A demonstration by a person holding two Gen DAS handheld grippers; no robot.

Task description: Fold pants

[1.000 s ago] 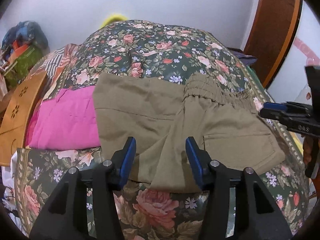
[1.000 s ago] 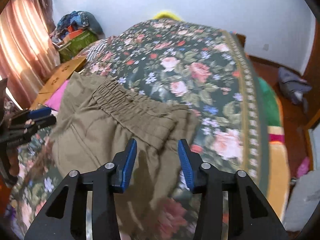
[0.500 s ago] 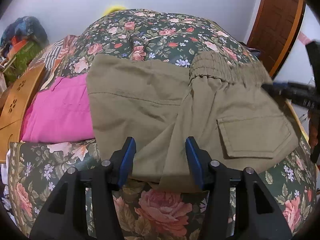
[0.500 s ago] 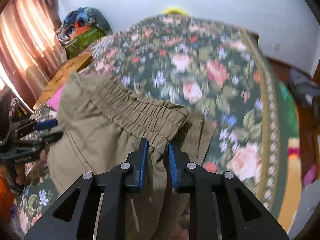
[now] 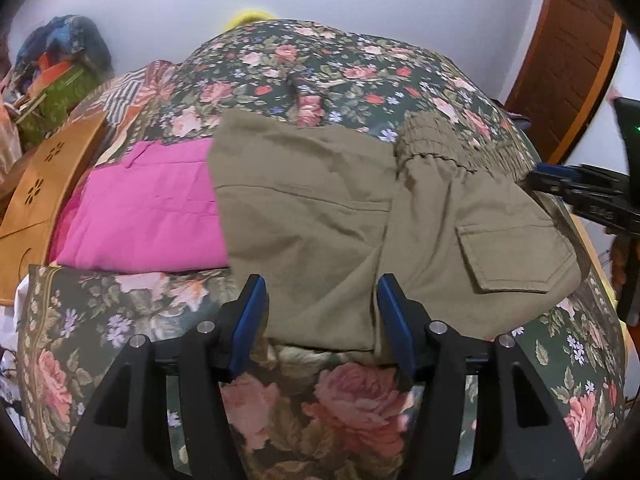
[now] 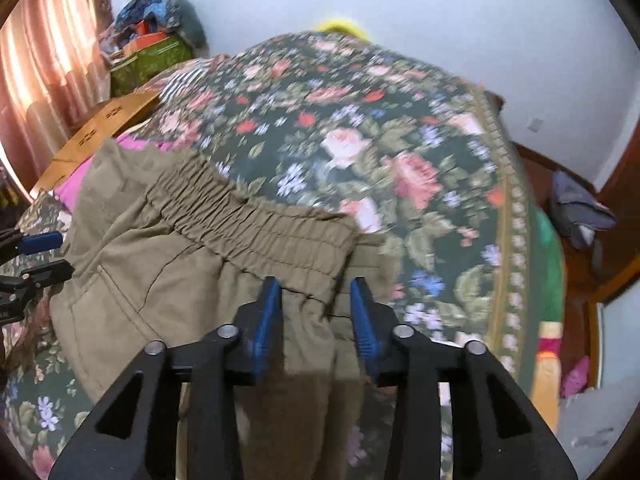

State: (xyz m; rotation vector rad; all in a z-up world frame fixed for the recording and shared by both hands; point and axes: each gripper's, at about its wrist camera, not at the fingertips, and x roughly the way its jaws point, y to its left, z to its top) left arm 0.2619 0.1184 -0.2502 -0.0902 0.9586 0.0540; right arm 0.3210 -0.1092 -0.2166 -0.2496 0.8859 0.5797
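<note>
Bare floral bedspread [image 5: 352, 68] lies open beyond the olive pants [image 5: 320, 216], out to the far wall. To the left, folded pink pants [image 5: 148, 216] touch the olive ones, with a wooden board [image 5: 44, 188] just past them. My left gripper [image 5: 320, 312] straddles the pants' near edge, fingers spread. My right gripper [image 6: 316, 312] straddles the elastic waistband [image 6: 256, 228], fingers apart.
</note>
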